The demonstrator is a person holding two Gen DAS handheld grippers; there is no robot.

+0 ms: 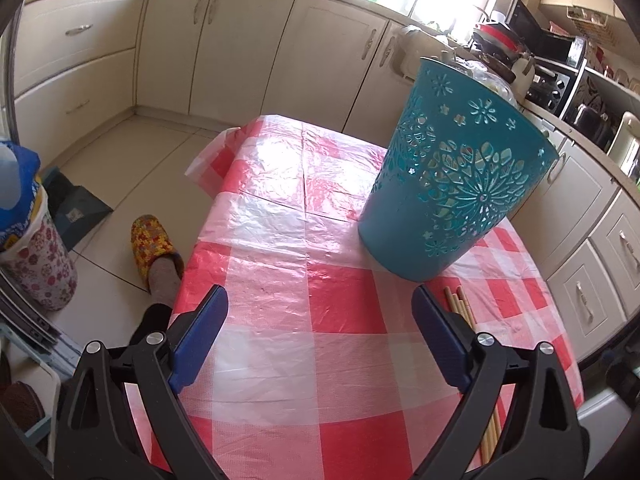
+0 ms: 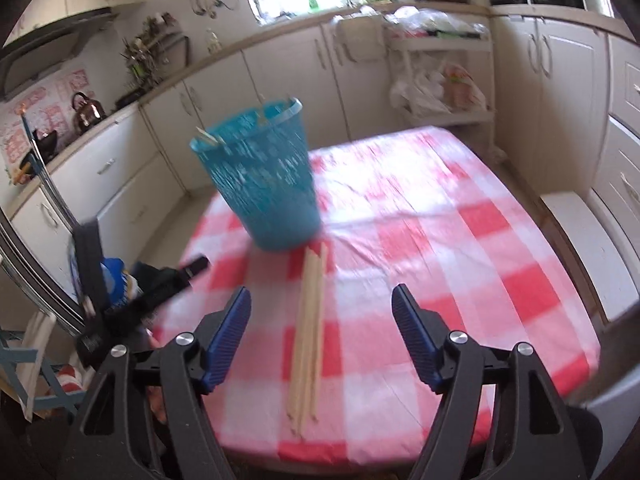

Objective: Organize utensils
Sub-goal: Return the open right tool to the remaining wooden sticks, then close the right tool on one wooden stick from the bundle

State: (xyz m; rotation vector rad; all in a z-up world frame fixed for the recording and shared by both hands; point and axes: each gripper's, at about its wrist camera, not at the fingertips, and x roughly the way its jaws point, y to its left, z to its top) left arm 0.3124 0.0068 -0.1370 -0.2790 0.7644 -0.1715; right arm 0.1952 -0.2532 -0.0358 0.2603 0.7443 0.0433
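Both grippers are seen spread wide, nothing between the pads.

Left gripper [image 1: 320, 308]: released, blue pads apart, held over the checked tablecloth [image 1: 280, 344] near the table's front edge. No object is gripped or touched.

Right gripper [image 2: 322, 300]: also released, jaws apart, held above the table. No contact with anything can be made out. The right view is smeared by motion blur.

Chopsticks [image 2: 308, 332]: a small bundle of pale wooden sticks is laid flat on the cloth, running roughly front to back, seen between the right gripper's two fingers but below them. The far tips are just beside the base of the basket [image 2: 266, 176]. In the left wrist view the same sticks are seen at the right finger, partly hidden behind it.

The basket is teal, perforated with a flower pattern, standing upright on the cloth toward the middle of the table. At least two sticks are seen leaning on its rim in the right view; the count cannot be told through the blur.

Off the table: a foot in a patterned slipper [image 1: 154, 244] on the tiled floor at left, cream cabinets [image 1: 248, 44] behind.
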